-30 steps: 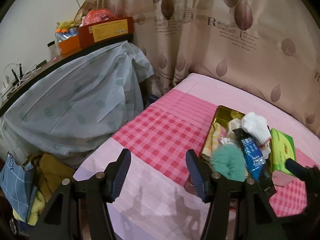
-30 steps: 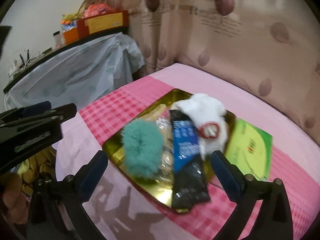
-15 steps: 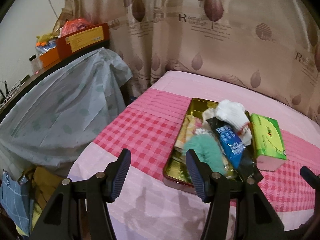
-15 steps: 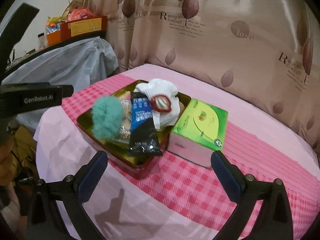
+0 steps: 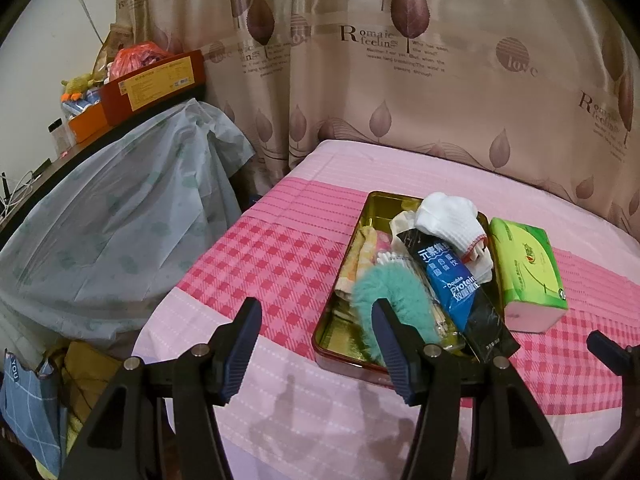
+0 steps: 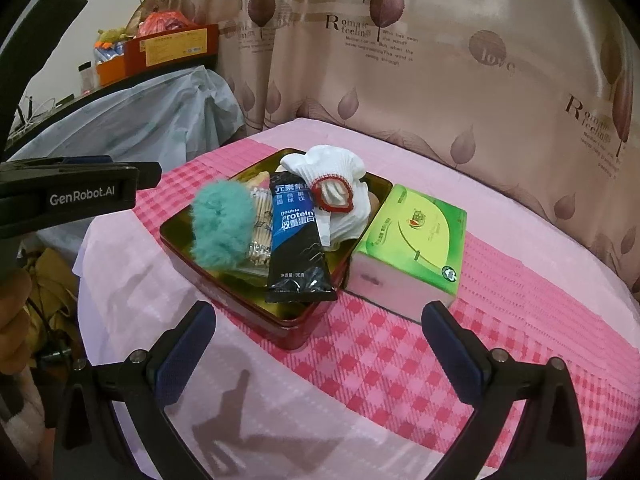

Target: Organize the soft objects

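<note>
1. A gold tin tray (image 6: 182,222) with a red outer wall sits mid-frame on the pink checked bed (image 6: 380,360), heaped with a teal fluffy puff (image 6: 222,226), a black and blue protein sachet (image 6: 298,240), a white knit glove (image 6: 336,184) and a bundle of cotton swabs (image 6: 260,216).
2. A green tissue pack (image 6: 412,240) lies just beside the tray's right wall.
3. A leaf-print curtain (image 5: 400,80) fills the upper frame; a plastic-draped shelf (image 5: 120,220) stands at the left.
4. The left claw (image 5: 316,332) hovers at the lower centre of its view, set wide and empty, its right finger overlapping the puff.
5. The right claw (image 6: 316,344) hangs low before the tray, spread wide, holding nothing.
</note>
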`<state>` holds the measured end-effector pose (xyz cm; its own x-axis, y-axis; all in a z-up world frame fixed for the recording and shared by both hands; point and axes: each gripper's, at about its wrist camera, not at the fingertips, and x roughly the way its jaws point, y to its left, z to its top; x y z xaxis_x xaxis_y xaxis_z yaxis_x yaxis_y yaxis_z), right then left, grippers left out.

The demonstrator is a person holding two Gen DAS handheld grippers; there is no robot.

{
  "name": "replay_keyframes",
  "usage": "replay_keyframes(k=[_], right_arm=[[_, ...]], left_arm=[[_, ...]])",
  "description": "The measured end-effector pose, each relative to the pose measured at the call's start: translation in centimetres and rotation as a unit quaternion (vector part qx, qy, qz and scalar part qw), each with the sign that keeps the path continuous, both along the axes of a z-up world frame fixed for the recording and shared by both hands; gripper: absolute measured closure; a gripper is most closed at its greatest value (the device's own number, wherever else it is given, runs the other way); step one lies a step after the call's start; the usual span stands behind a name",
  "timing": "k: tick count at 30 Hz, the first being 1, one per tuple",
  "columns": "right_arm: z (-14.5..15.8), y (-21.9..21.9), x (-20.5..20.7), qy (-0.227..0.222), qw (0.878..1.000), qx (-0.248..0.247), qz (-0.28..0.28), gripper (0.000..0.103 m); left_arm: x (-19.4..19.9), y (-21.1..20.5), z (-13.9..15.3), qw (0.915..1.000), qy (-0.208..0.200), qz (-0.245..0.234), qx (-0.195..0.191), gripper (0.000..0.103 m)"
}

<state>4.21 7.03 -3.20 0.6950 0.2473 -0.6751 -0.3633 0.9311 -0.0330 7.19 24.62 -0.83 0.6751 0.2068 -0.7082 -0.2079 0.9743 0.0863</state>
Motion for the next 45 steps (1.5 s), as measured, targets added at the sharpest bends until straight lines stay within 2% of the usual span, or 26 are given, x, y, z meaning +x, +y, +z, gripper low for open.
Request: replay_keyframes(k=[45], right_arm=[[-1.0, 0.53, -0.27, 0.018, 1.0, -0.001, 0.003, 0.001]], left_arm=[[0.03, -0.3, -0.3, 1.0, 0.002, -0.002, 0.003, 0.044]])
